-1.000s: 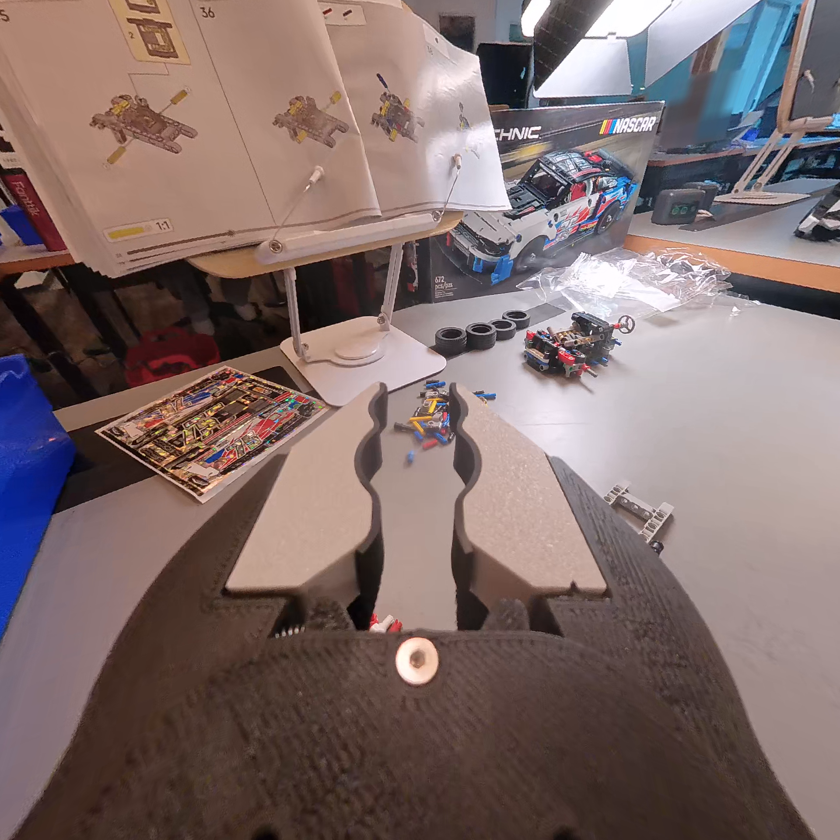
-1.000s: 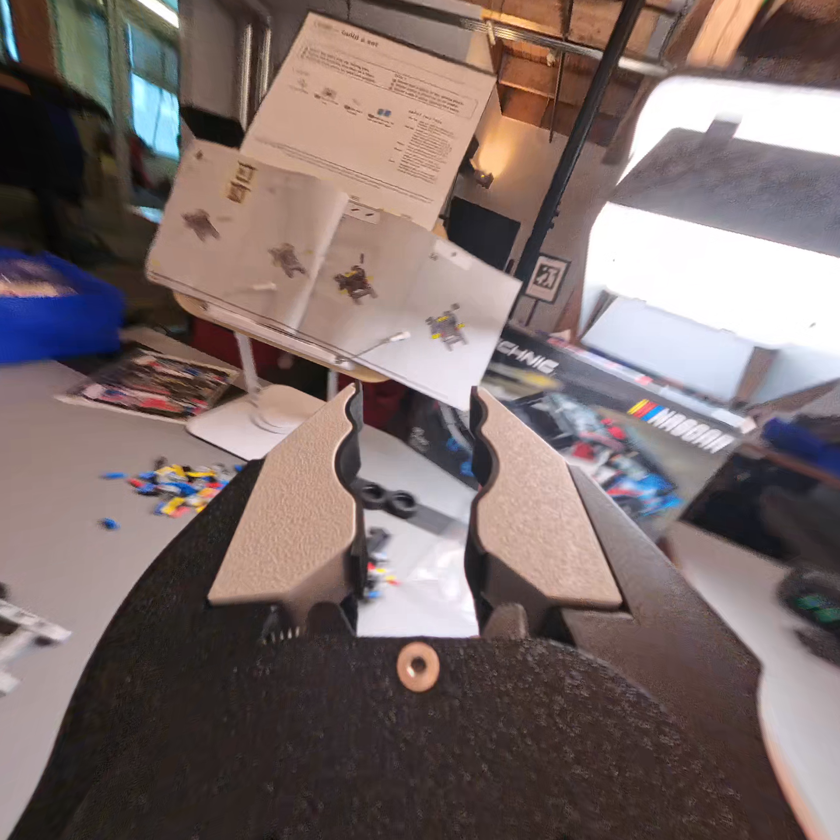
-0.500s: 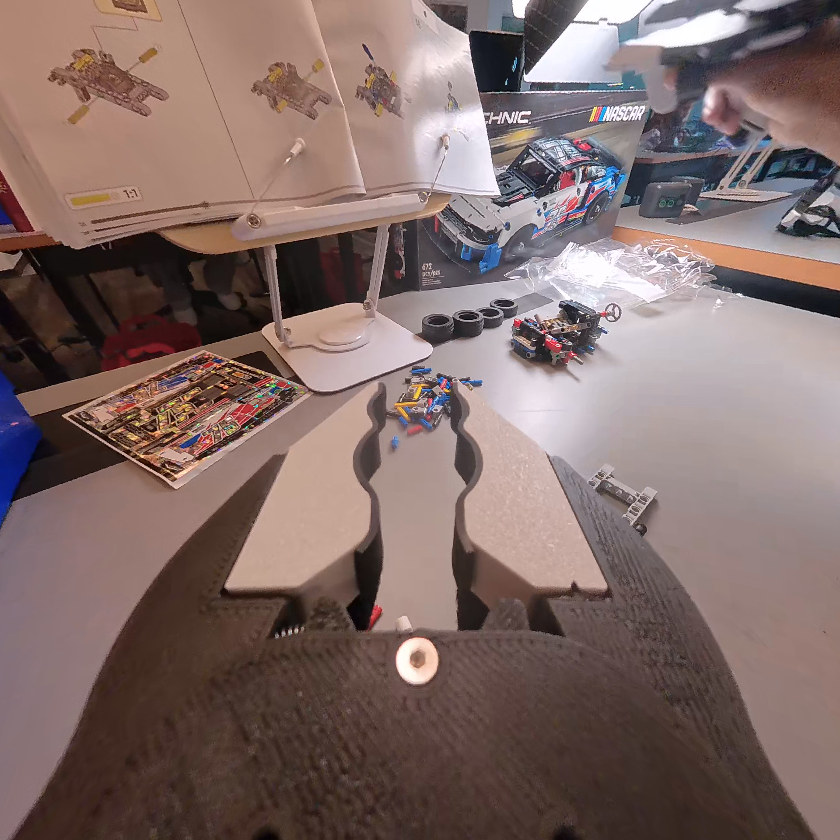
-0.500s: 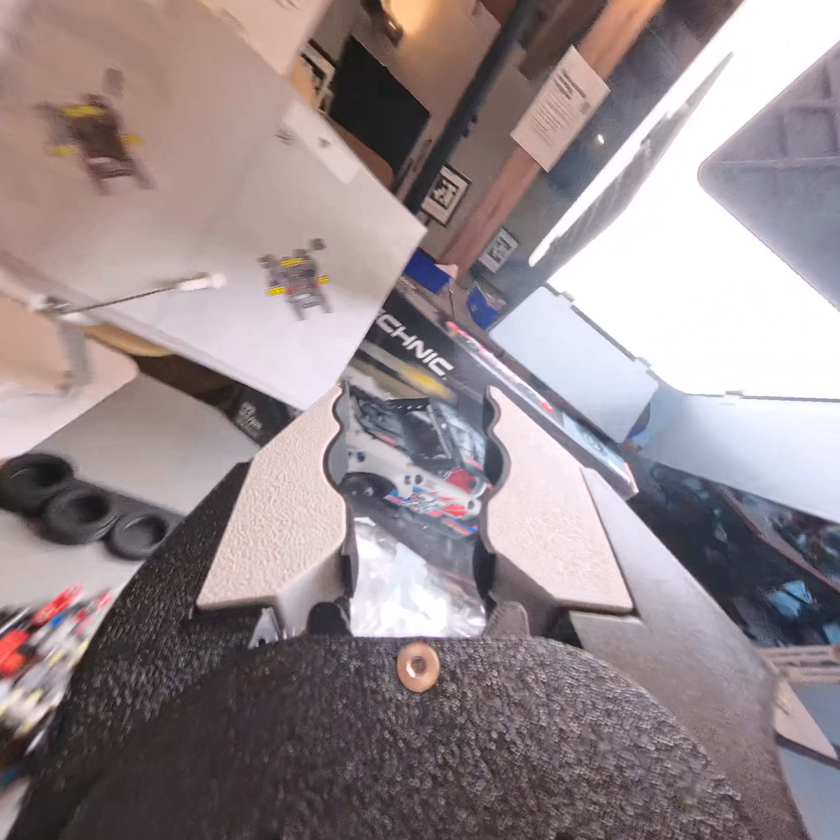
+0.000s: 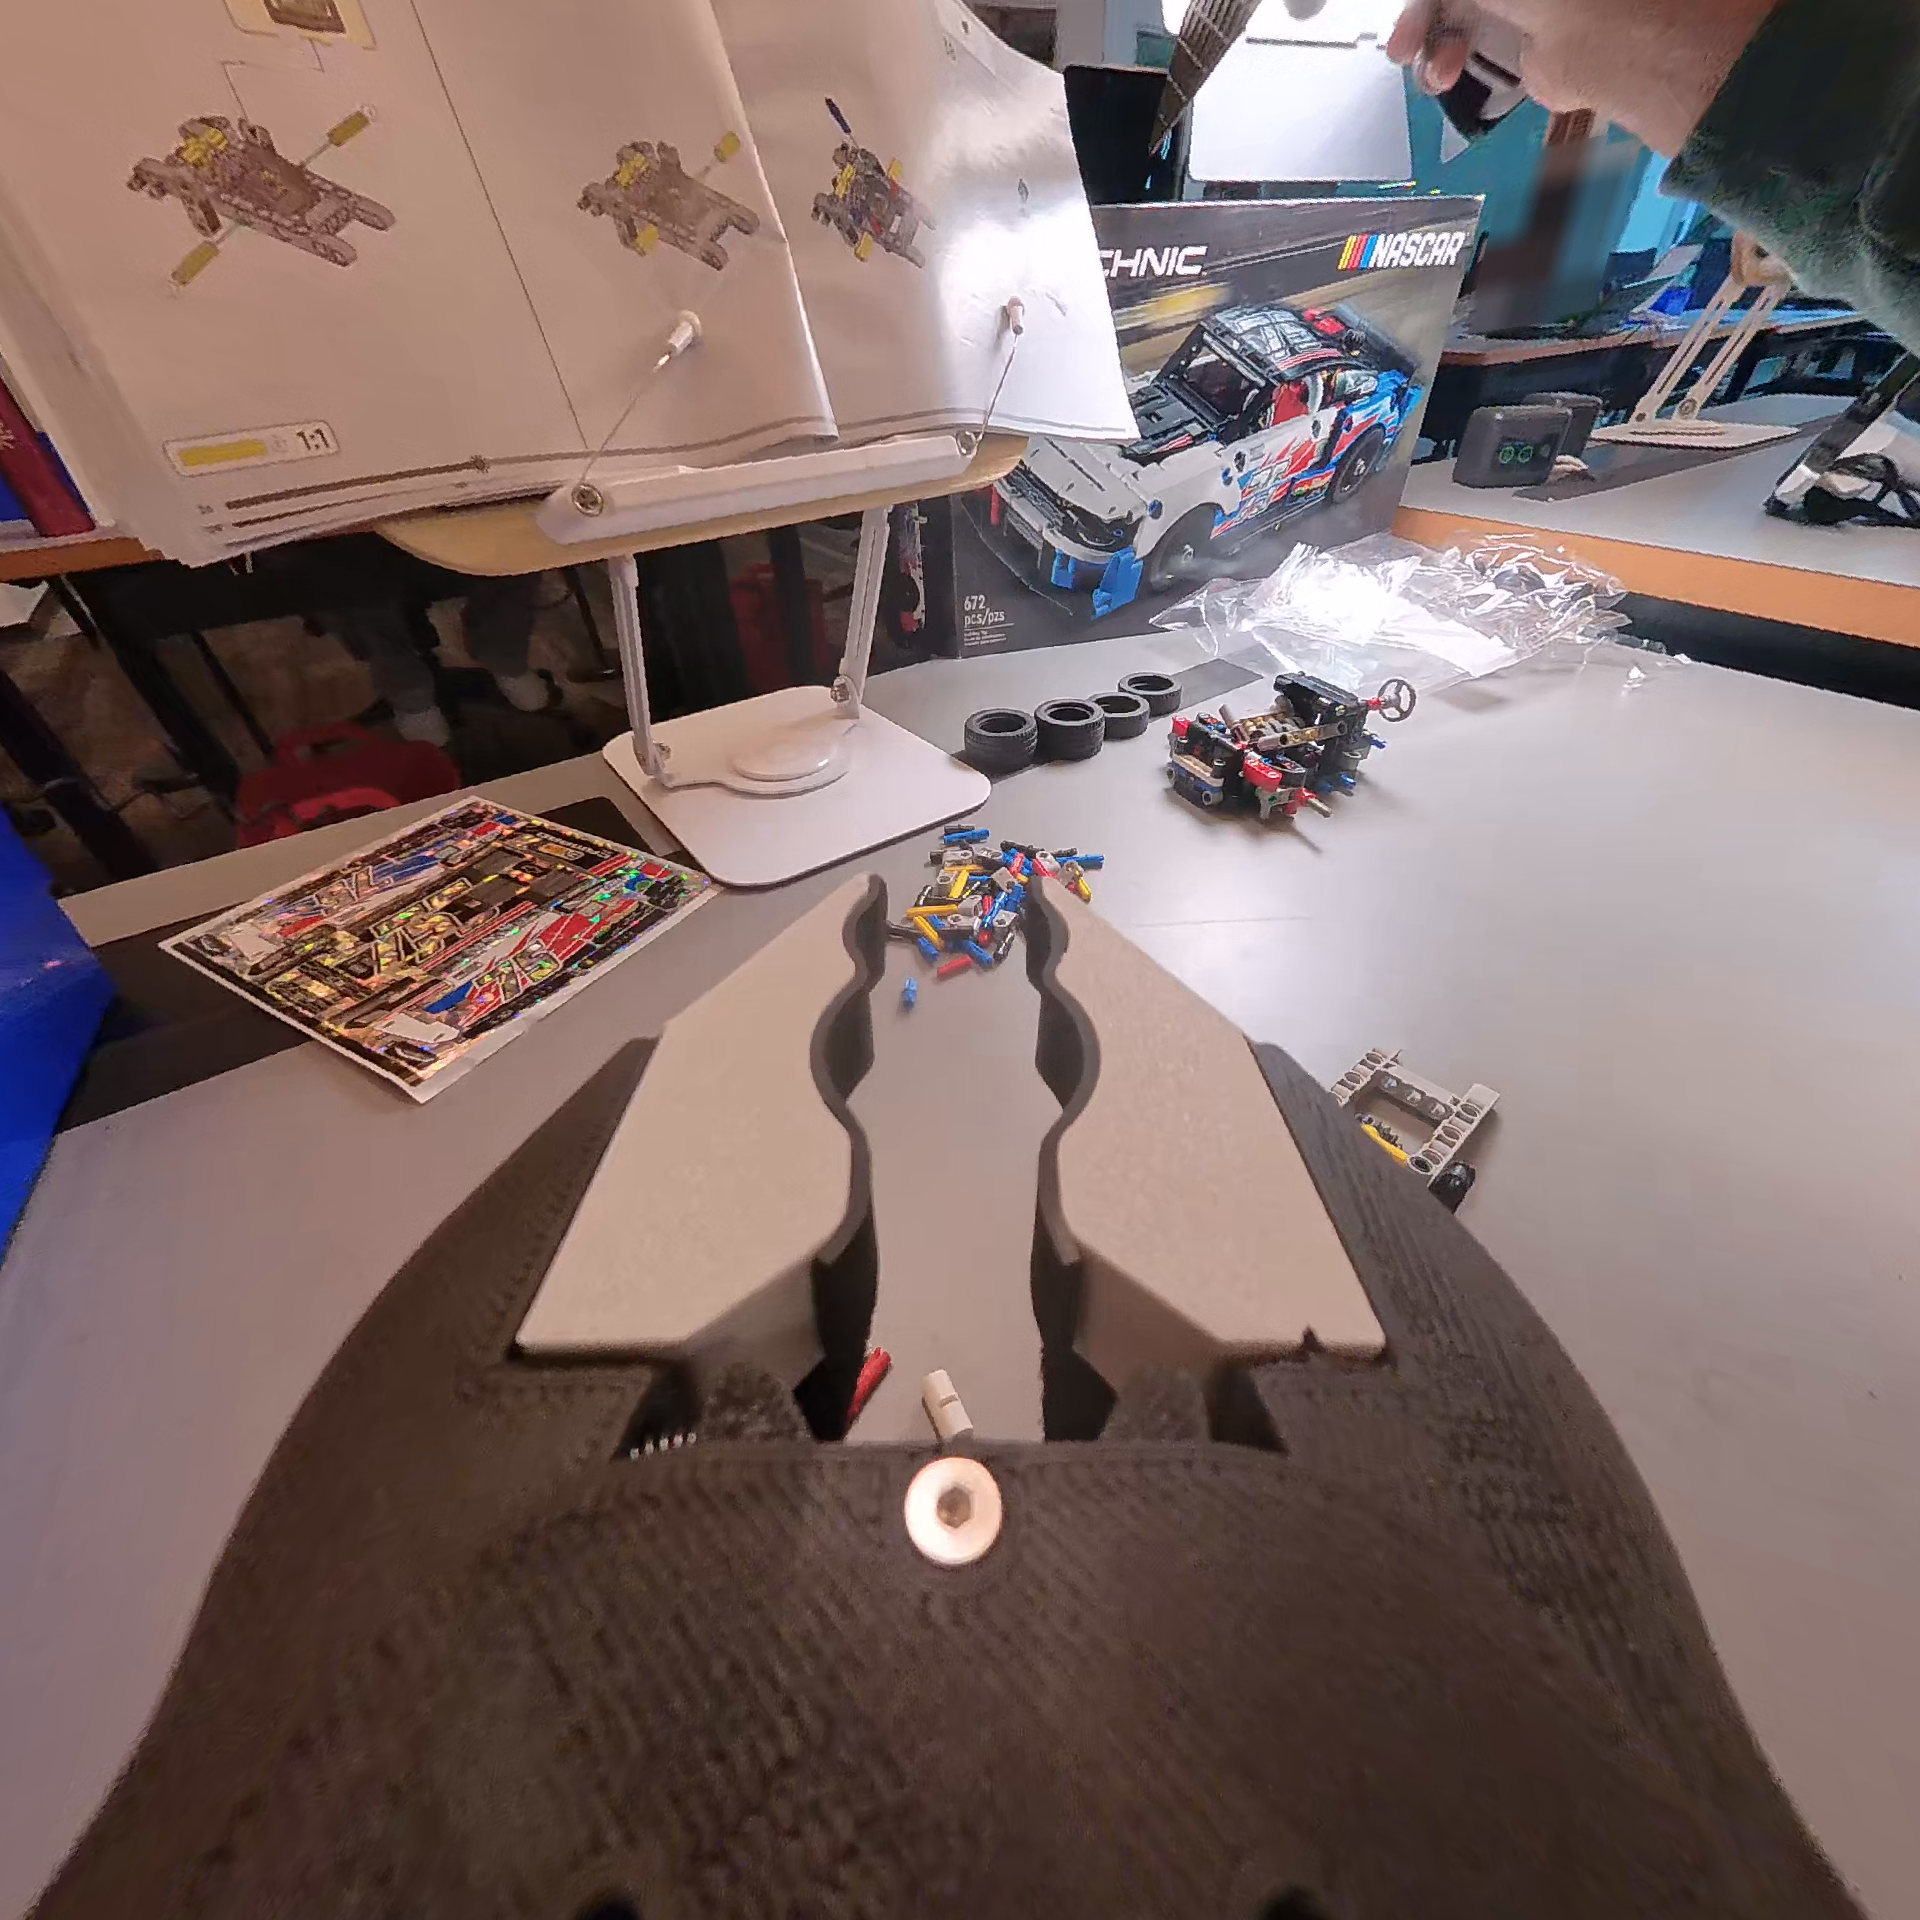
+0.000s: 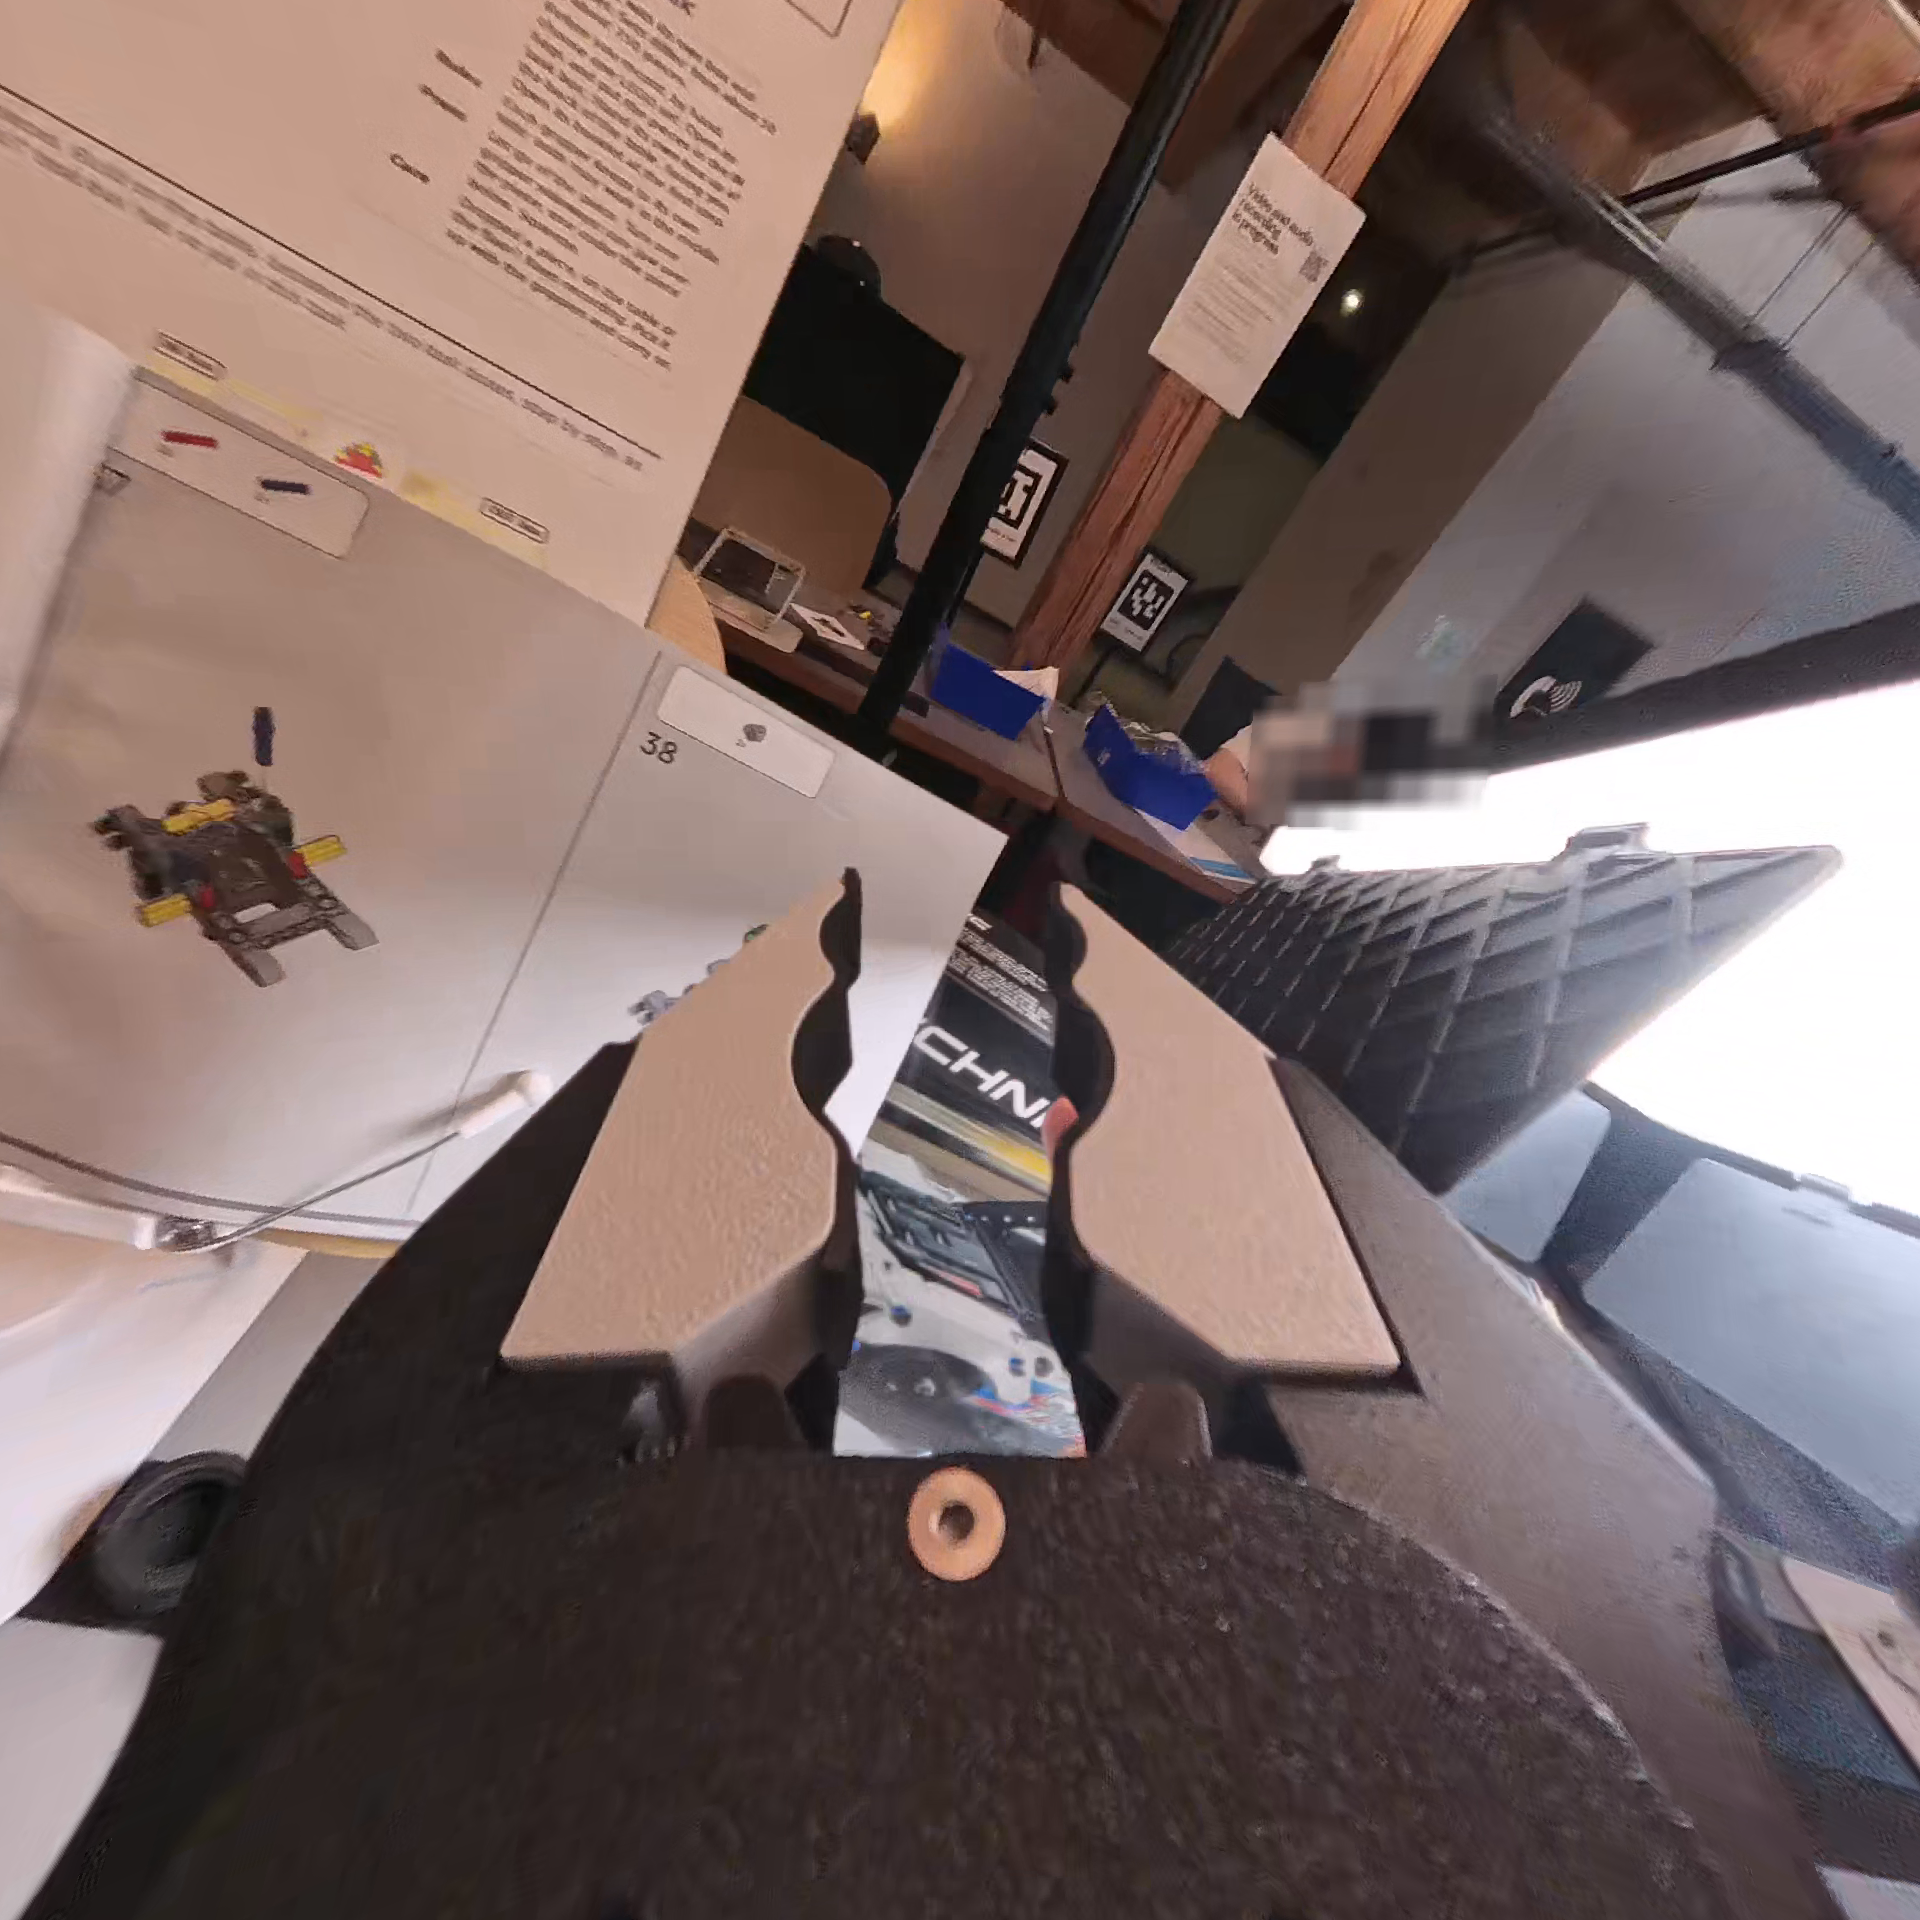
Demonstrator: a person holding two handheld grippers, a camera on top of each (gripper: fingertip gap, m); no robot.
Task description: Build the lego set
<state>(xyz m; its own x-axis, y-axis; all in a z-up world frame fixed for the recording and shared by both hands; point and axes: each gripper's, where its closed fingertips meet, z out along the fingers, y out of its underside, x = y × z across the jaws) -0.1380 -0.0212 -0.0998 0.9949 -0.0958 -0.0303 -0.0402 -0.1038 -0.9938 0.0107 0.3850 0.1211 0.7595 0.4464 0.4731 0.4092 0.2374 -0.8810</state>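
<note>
The left tongs [image 5: 956,904] hang parted and empty over the grey counter [image 5: 1558,987], aimed at a scatter of small loose Lego pins [image 5: 987,904] lying just beyond their tips. The half-built Lego chassis [image 5: 1273,753] sits farther off beside four black tyres [image 5: 1070,722], with a grey Lego frame piece [image 5: 1418,1117] lying to the right. The right tongs [image 6: 951,904], likewise parted and empty, are raised toward the instruction booklet [image 6: 364,883] on its stand.

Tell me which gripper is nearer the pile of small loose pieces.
Left. The left gripper is low over the table, fingertips at the pile of small pieces. The right gripper is raised toward the instruction booklet.
</note>
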